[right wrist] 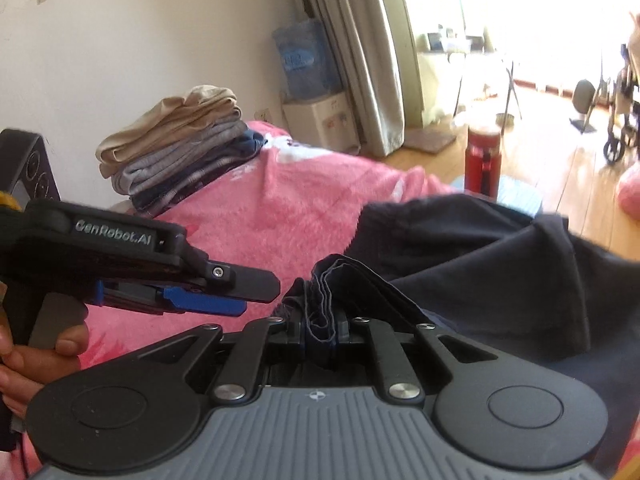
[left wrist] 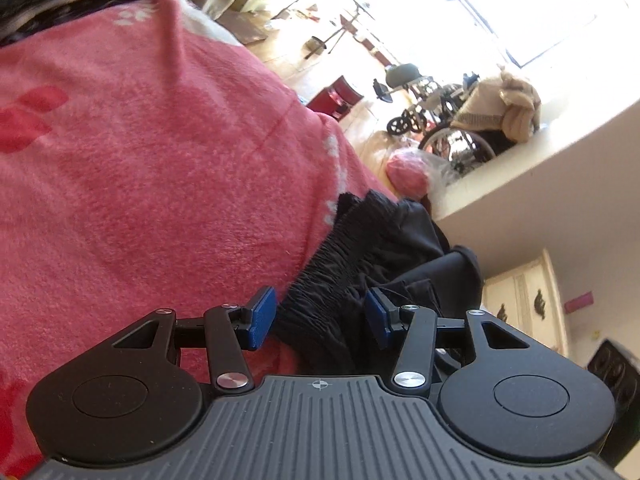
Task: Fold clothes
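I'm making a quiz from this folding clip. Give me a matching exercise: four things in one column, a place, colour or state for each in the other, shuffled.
Things:
1. right gripper
2. left gripper
3. blanket
4. folded stack

States:
A. pink, spread under the clothes
B. jaws apart, dark waistband between them, not pinched
C. at the blanket's far end, by the wall
D. clamped on a bunched edge of the dark garment

Pairs: 1-D, 2-B, 3-A, 4-C
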`<state>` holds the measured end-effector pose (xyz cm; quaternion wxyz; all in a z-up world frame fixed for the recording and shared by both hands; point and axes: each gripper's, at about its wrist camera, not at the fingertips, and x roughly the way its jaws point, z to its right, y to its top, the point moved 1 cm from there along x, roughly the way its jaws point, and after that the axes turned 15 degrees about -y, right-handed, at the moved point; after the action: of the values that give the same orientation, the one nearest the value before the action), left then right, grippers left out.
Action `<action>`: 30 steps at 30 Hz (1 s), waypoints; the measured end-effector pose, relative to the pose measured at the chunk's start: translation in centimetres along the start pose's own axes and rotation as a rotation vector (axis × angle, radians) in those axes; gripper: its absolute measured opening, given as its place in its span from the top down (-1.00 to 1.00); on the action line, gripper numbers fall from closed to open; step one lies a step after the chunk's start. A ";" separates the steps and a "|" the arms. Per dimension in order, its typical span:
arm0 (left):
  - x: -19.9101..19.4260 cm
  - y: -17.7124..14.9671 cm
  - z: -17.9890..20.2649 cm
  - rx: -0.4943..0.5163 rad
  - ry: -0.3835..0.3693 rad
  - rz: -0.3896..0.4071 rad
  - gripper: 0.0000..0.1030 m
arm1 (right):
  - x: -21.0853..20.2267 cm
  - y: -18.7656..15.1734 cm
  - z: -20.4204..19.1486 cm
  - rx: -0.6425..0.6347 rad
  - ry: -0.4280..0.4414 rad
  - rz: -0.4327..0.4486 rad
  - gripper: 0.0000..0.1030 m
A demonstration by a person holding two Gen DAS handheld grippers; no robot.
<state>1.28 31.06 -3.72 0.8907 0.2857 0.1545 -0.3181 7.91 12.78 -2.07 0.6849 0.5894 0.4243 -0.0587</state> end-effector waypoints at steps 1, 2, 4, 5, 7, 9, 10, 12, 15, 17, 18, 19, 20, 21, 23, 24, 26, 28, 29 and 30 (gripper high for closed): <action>-0.2 0.1 -0.1 -0.009 -0.006 0.007 0.05 | 0.1 0.0 -0.4 -0.008 -0.008 0.007 0.77; -0.3 0.1 -0.2 -0.012 -0.010 0.012 0.05 | 0.3 -0.1 -0.8 -0.021 -0.014 0.009 0.77; -0.5 0.1 -0.2 -0.012 -0.015 0.013 0.04 | 1.1 -0.6 -1.7 -0.071 -0.017 -0.012 0.58; -0.5 0.1 -0.2 -0.011 -0.016 0.009 0.04 | 1.5 -0.7 -2.0 -0.096 -0.011 -0.029 0.48; -0.6 0.1 -0.3 -0.008 -0.020 0.005 0.04 | 1.3 -0.8 -2.5 -0.135 0.019 -0.023 0.03; -0.7 0.0 -0.2 -0.004 -0.027 0.002 0.03 | 0.5 -0.5 -2.7 -0.164 0.059 -0.001 -0.24; -0.7 -0.1 -0.2 -0.001 -0.030 0.000 0.02 | 0.1 -0.4 -2.7 -0.174 0.080 0.007 -0.34; -0.8 -0.1 -0.1 0.004 -0.034 -0.002 0.02 | -0.4 -0.2 -2.6 -0.189 0.117 0.007 -0.39; -0.8 -0.2 0.2 0.019 -0.039 -0.008 0.01 | -1.1 -0.1 -2.0 -0.205 0.178 -0.011 -0.43; -0.8 -0.3 0.5 0.044 -0.044 -0.015 0.01 | -1.9 -0.2 -1.3 -0.197 0.222 -0.021 -0.43; -0.8 -0.3 0.8 0.061 -0.045 -0.020 0.01 | -2.3 -0.2 -0.8 -0.186 0.248 -0.025 -0.43; -0.8 -0.4 1.0 0.080 -0.049 -0.027 0.00 | -2.7 -0.2 -0.4 -0.174 0.273 -0.030 -0.48; -0.8 -0.5 1.3 0.099 -0.055 -0.034 0.00 | -3.0 -0.2 0.0 -0.162 0.291 -0.031 -0.50; -0.9 -0.5 1.7 0.118 -0.062 -0.042 -0.01 | -3.2 -0.2 0.3 -0.153 0.303 -0.032 -0.52; -0.9 -0.7 2.3 0.157 -0.074 -0.064 -0.02 | -3.3 -0.1 0.6 -0.146 0.315 -0.051 -0.52; -0.8 -0.9 2.7 0.178 -0.078 -0.075 -0.02 | -3.3 0.0 0.8 -0.144 0.327 -0.065 -0.52; -0.8 -1.3 3.6 0.242 -0.086 -0.102 -0.03 | -3.6 0.0 2.0 -0.122 0.362 -0.097 -0.52; -0.8 -1.8 4.5 0.314 -0.086 -0.127 -0.04 | -4.0 -0.1 3.8 -0.084 0.391 -0.135 -0.51; -0.7 -2.1 5.0 0.353 -0.079 -0.138 -0.04 | -4.2 -0.1 5.0 -0.057 0.395 -0.156 -0.50; -0.4 -2.4 5.3 0.385 -0.064 -0.142 -0.04 | -4.2 -0.1 6.3 -0.021 0.385 -0.173 -0.46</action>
<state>-0.14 26.56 -0.35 0.7995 0.4287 0.0824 -0.4125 8.44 5.55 0.22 0.5897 0.5438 0.5971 0.0011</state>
